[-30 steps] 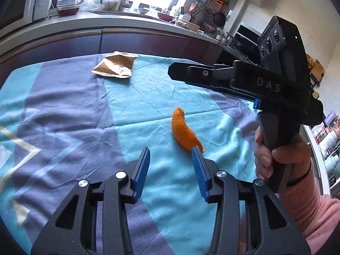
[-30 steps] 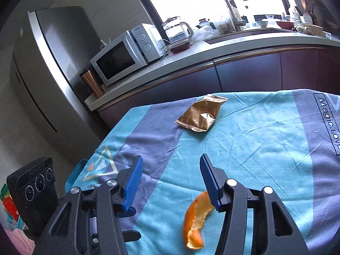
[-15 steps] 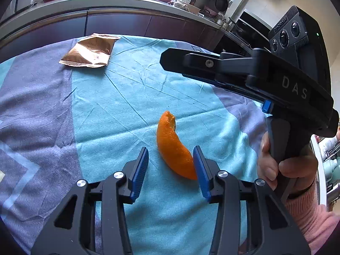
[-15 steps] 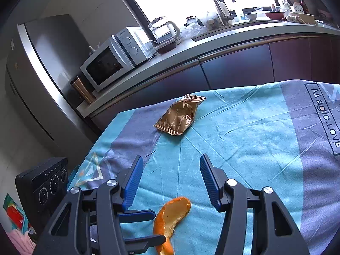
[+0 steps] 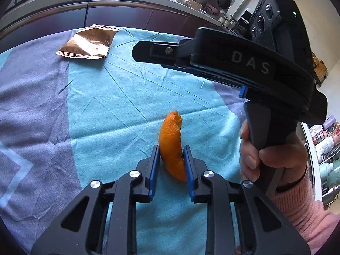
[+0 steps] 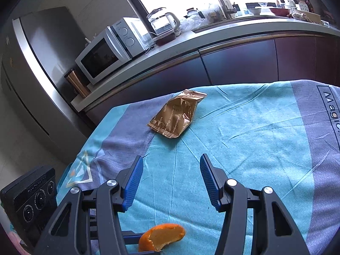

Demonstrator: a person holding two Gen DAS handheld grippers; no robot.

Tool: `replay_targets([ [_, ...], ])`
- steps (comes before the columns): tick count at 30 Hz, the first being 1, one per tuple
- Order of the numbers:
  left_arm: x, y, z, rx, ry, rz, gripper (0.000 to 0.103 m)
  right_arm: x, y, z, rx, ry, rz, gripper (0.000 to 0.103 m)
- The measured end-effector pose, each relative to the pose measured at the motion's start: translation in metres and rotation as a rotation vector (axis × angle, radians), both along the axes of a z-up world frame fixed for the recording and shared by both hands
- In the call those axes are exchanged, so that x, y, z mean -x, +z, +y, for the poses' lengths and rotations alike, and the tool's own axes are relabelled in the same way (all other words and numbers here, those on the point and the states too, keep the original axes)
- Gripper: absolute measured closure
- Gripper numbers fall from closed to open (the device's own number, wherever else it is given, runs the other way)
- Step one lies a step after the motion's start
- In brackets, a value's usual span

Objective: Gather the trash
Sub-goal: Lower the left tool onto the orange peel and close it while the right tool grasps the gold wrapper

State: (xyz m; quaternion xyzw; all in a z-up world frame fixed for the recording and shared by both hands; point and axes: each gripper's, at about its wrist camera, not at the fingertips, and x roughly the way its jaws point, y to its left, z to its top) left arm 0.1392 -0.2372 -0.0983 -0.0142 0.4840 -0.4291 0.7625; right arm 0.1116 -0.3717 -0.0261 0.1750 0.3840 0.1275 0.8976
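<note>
We record a bench covered by a teal and grey cloth (image 5: 119,97). At its far left lies a gold foil wrapper (image 5: 88,42), flat on the cloth and well apart from both tools; in the right wrist view the same wrapper (image 6: 177,114) lies ahead of the right tool's fingers.

At centre, the left tool (image 5: 171,159) has its 2 blue pads pressed against the sides of an orange peel (image 5: 171,142). The peel stands on edge between the pads, its pointed end projecting forward beyond the fingertips. We cannot tell whether its lower edge touches the cloth.

To the right, the right tool (image 6: 170,176) is held above the cloth by a hand (image 5: 274,157) in a pink sleeve. Its jaws stand wide apart with nothing between them. The peel (image 6: 162,240) appears at the bottom edge of that view, below and behind the fingertips.
</note>
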Motion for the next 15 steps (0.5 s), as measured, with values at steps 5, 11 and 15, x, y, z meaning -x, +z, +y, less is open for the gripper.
replay_targets([
  [5,0.001,0.007,0.025,0.032,0.035,0.003,0.084,-0.028,-0.008,0.009,0.023,0.000,0.025,0.050],
  [11,0.000,0.016,0.066,0.066,0.107,0.002,0.084,-0.065,-0.019,0.010,0.015,-0.029,0.068,0.050],
  [15,-0.005,0.018,0.087,0.078,0.151,-0.005,0.084,-0.087,-0.024,0.006,-0.002,-0.057,0.095,0.050],
])
